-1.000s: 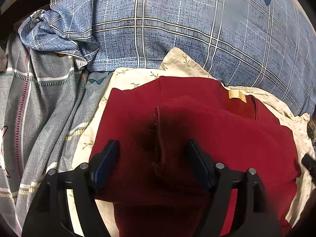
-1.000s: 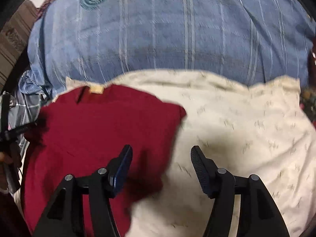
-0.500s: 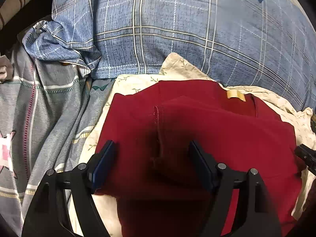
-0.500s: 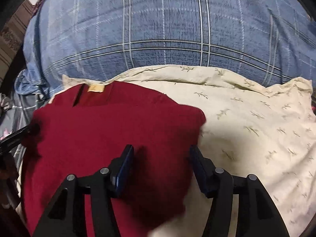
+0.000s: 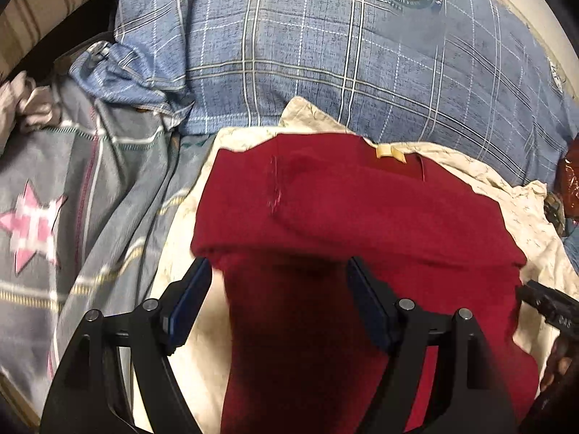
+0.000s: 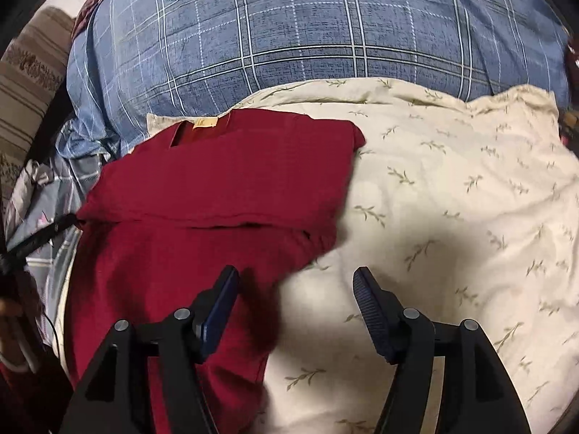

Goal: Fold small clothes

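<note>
A dark red garment (image 5: 362, 224) with a small tan neck label (image 5: 390, 153) lies partly folded on a cream leaf-print cloth (image 5: 188, 238). Its upper part is folded down over the lower part. My left gripper (image 5: 278, 289) is open and empty above the garment's lower part. In the right wrist view the same garment (image 6: 217, 195) lies at the left on the cream cloth (image 6: 452, 217). My right gripper (image 6: 295, 296) is open and empty over the garment's right edge. The right gripper's tip also shows in the left wrist view (image 5: 546, 307).
A blue plaid pillow (image 5: 343, 58) with a round emblem lies behind the garment, also in the right wrist view (image 6: 307, 29). A grey striped blanket with a pink star (image 5: 54, 217) lies at the left. A striped brown surface (image 6: 25, 83) is at the far left.
Both grippers have pulled back toward the near side, so more of the garment shows. The garment's folded upper part now lies flatter. Both grippers stay open.
</note>
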`<state>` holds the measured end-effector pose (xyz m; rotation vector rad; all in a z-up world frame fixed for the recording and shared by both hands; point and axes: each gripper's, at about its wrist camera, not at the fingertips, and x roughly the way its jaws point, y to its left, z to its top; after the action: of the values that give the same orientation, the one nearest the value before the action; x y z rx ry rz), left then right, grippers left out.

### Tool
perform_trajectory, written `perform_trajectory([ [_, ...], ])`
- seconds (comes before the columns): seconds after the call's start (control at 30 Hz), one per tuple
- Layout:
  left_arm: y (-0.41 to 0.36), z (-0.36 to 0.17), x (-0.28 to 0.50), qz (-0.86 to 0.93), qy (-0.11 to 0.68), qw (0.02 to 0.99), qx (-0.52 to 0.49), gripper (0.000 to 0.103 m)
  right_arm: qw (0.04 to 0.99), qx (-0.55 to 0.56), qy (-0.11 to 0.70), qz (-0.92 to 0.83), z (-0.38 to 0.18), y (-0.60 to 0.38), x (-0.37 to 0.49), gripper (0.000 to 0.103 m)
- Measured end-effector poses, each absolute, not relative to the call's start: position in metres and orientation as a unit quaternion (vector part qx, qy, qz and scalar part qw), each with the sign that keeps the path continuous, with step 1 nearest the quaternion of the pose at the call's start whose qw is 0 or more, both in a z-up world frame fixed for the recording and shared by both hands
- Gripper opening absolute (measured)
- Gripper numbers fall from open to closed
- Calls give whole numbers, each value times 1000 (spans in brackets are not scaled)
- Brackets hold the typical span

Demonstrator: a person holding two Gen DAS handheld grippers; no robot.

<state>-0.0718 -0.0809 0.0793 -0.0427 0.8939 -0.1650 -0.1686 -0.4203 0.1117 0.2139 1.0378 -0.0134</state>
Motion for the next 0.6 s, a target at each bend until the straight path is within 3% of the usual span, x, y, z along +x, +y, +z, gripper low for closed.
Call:
perform_trajectory([
  [0.3, -64, 65, -103, -79, 454, 886, -41, 76, 869, 115, 479, -39, 97, -431, -147, 67],
  [0.33, -63, 63, -104, -79, 457, 885, -43, 76, 869, 118, 478, -42, 95, -433, -143, 60],
  [0.37, -62, 60, -104, -78, 460, 883, -45, 76, 872, 123, 472, -44, 94, -437, -138, 33],
  [0.4, -60, 57, -105, -76, 464, 881, -47, 76, 873, 127, 469, -39, 93, -438, -136, 19],
  [0.47, -57, 55, -106, -75, 468, 879, -51, 76, 876, 128, 464, -37, 96, -440, -134, 10],
  [0.6, -54, 59, -110, -73, 461, 883, -47, 76, 883, 101, 452, -71, 101, -446, -136, 10],
])
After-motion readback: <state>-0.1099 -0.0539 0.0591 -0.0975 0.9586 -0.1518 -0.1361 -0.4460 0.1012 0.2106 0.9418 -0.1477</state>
